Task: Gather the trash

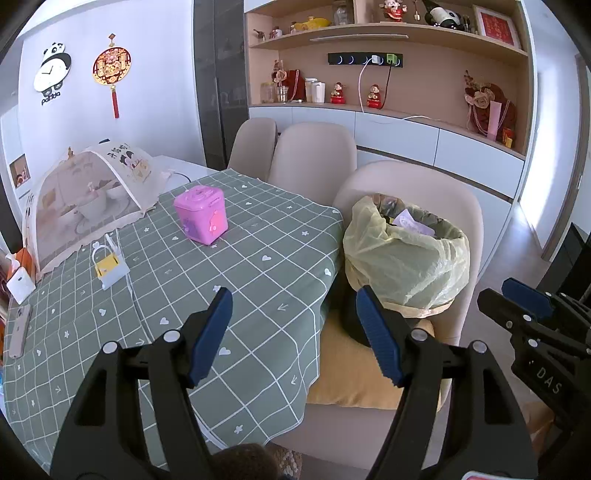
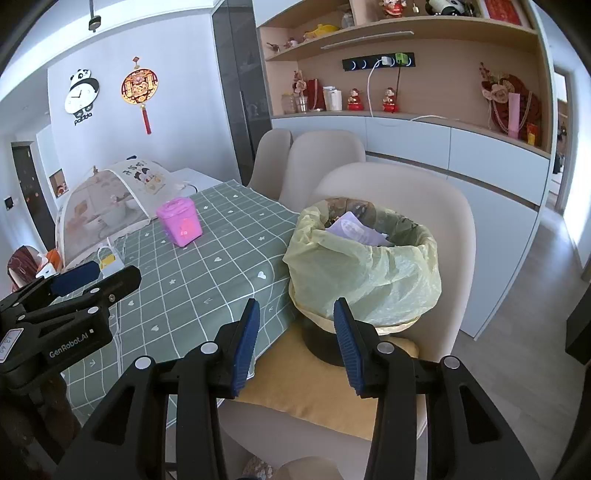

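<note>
Trash bin (image 2: 364,273), lined with a pale yellow bag (image 1: 402,258), is seen standing on a chair cushion (image 2: 317,391) at about one o'clock from the right gripper (image 2: 295,343), its dark base partly hidden behind the blue fingers. Paper inside is only partly made out. Both the right gripper and the left gripper (image 1: 295,332) are held spread, nothing pinched. A pink box (image 1: 201,214) is left on the tablecloth (image 1: 236,280) at eleven o'clock.

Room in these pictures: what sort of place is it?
Most likely a home dining room: a table with a checked cloth and a mesh food cover, padded chairs around it, and wall shelves of ornaments.
</note>
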Available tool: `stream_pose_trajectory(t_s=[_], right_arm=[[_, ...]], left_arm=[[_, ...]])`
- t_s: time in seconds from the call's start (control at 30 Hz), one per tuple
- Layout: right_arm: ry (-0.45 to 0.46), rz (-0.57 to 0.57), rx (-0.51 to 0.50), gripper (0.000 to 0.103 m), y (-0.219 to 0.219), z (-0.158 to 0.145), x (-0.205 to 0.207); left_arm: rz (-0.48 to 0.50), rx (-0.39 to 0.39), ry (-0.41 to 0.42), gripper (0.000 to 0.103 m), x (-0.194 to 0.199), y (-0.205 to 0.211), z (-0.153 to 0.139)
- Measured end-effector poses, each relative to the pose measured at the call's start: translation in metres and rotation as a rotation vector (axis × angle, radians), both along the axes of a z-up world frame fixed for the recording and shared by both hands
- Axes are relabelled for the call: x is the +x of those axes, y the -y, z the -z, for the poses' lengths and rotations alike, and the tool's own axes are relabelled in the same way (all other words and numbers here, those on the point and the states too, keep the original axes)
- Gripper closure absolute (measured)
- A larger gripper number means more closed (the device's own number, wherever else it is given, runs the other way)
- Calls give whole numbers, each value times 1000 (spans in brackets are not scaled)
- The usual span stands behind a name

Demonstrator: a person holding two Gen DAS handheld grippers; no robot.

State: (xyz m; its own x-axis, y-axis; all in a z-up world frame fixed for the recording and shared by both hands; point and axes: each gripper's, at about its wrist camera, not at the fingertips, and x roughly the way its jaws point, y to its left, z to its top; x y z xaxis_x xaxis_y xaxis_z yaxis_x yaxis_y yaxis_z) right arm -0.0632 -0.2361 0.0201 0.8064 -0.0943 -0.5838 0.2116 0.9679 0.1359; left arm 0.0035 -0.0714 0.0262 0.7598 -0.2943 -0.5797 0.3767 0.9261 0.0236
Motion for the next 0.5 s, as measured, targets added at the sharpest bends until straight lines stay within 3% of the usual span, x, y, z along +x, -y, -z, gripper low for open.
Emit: stream_pose_trajectory(t_s=[0.5], right_arm=[[1,7,1,63,4,-1,-3]], left_arm=[[12,-5,-8,37,-4,3,-2]])
